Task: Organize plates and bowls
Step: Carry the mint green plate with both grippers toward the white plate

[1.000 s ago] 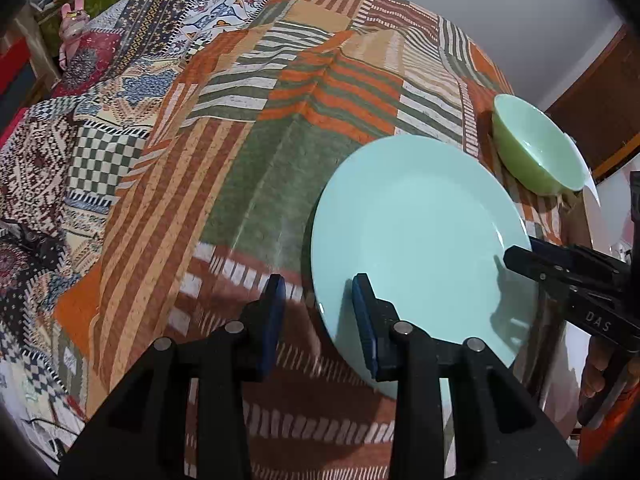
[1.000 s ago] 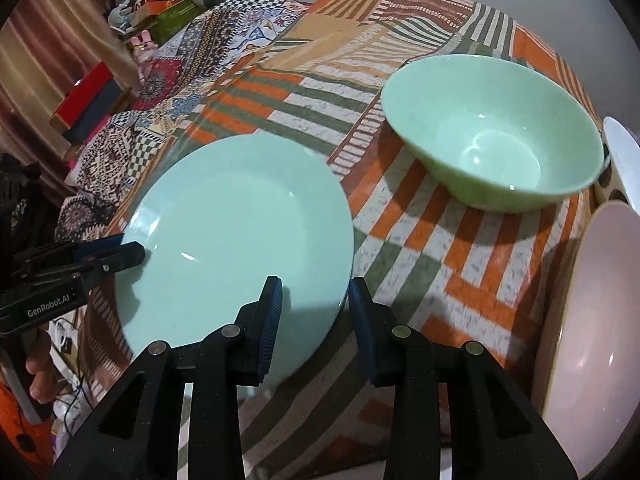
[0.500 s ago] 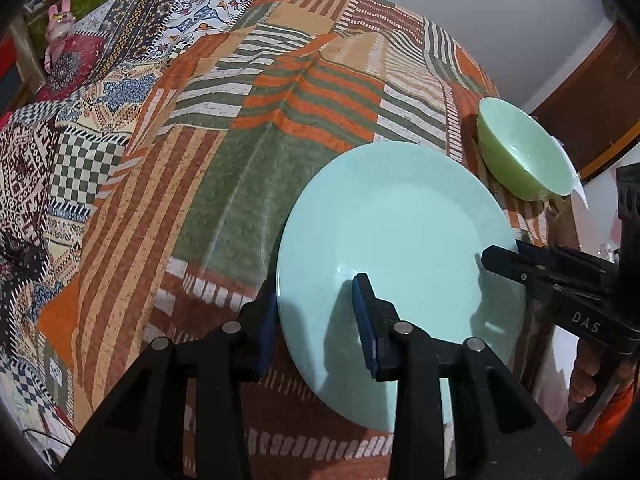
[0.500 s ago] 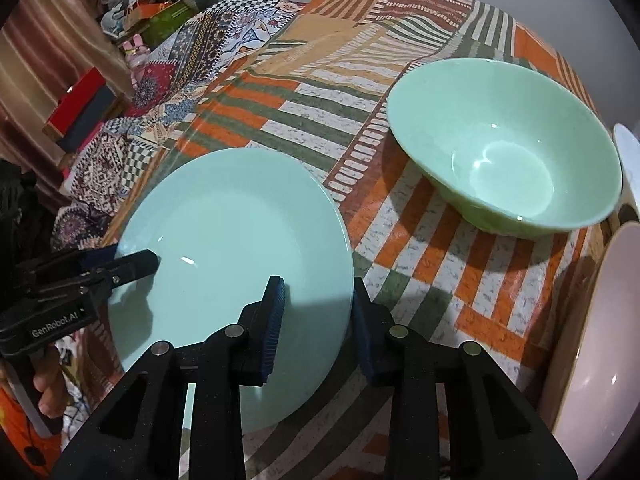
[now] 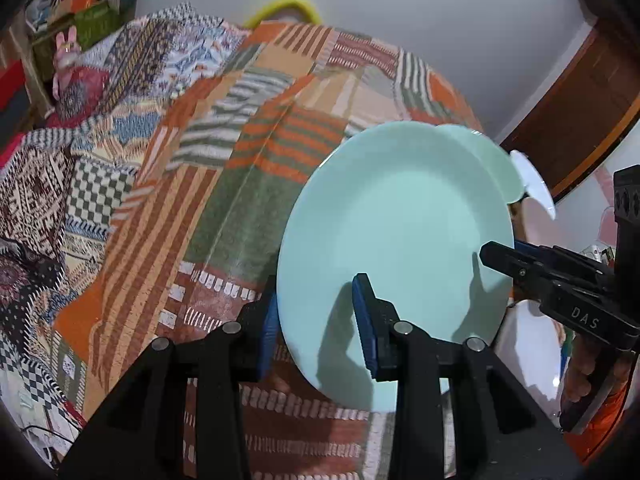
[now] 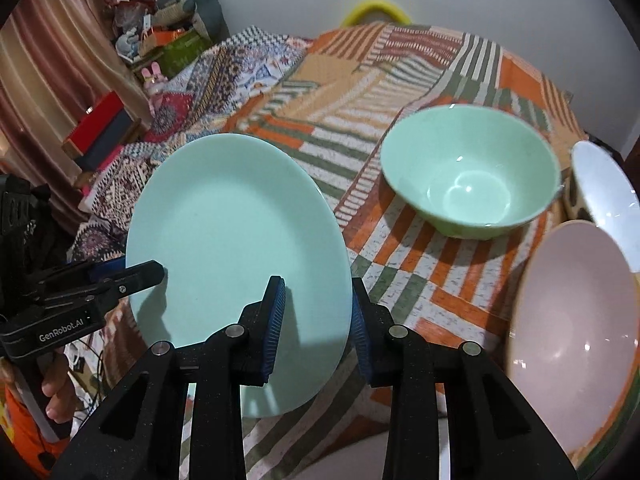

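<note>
A pale mint plate (image 5: 400,220) (image 6: 240,220) hangs tilted above the patchwork cloth, gripped at two points of its rim. My left gripper (image 5: 316,300) is shut on the plate's near left edge, one blue pad on top and one beneath. From the opposite side, my right gripper (image 6: 316,292) is shut on the rim in the same way. Each gripper shows in the other's view, the right gripper (image 5: 496,256) and the left gripper (image 6: 132,276). A green bowl (image 6: 472,176) stands on the cloth to the right, mostly hidden behind the plate in the left wrist view.
A pink bowl (image 6: 572,320) sits at the near right, with a white bowl (image 6: 604,184) behind it. The patchwork cloth (image 5: 224,168) covers the table and stretches bare to the left and back. Clutter and a red box (image 6: 100,132) lie off the far left.
Both grippers have risen with the plate, which has left the cloth and tilted. In the left wrist view the plate now covers most of the green bowl.
</note>
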The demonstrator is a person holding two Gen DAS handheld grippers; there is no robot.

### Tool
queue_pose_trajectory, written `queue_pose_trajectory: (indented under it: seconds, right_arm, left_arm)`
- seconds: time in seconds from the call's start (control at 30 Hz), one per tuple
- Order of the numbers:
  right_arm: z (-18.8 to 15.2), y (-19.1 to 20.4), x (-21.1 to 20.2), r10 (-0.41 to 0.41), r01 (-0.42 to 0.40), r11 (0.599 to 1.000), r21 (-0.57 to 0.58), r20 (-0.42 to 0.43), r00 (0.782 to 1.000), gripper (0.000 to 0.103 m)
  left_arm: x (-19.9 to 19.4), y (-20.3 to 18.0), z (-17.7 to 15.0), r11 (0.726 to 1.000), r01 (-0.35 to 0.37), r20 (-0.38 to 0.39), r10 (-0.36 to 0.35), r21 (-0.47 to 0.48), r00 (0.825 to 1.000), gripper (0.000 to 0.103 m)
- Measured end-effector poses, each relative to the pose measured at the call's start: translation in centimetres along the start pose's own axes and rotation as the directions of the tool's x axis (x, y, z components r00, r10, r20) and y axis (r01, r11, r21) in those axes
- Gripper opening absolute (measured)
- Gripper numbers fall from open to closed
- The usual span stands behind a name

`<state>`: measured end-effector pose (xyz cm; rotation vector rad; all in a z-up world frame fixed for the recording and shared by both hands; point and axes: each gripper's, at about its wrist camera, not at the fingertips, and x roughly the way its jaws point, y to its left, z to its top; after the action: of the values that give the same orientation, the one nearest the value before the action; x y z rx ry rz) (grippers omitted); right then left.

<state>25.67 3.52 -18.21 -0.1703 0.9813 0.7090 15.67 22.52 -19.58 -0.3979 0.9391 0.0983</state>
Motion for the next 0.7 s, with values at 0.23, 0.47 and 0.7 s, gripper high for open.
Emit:
queue_pose_trajectory:
  seconds: [0.23, 0.47, 0.7]
  right_arm:
    - [-0.8, -0.3, -3.6, 0.011, -0.013, 1.0, 0.018, 0.067, 0.998, 0.029]
    - [-2.3, -0.5, -7.1, 0.002, -0.006, 1.0, 0.025, 0.126, 0.992, 0.029]
    - [-4.1, -1.4, -9.9, -0.001, -0.007, 0.999, 0.047, 0.168, 0.986, 0.029]
  left_arm:
    - [-3.4, -2.2, -0.4, 0.999, 0.025, 0.051, -0.027, 0.027, 0.998, 0.034]
    - [-6.0, -4.6, -1.4, 0.997, 0.035, 0.078, -0.041, 0.069, 0.996, 0.034]
    - [-8.0, -6.9, -2.9, 0.993, 0.061, 0.093, -0.071, 0.102, 0.993, 0.034]
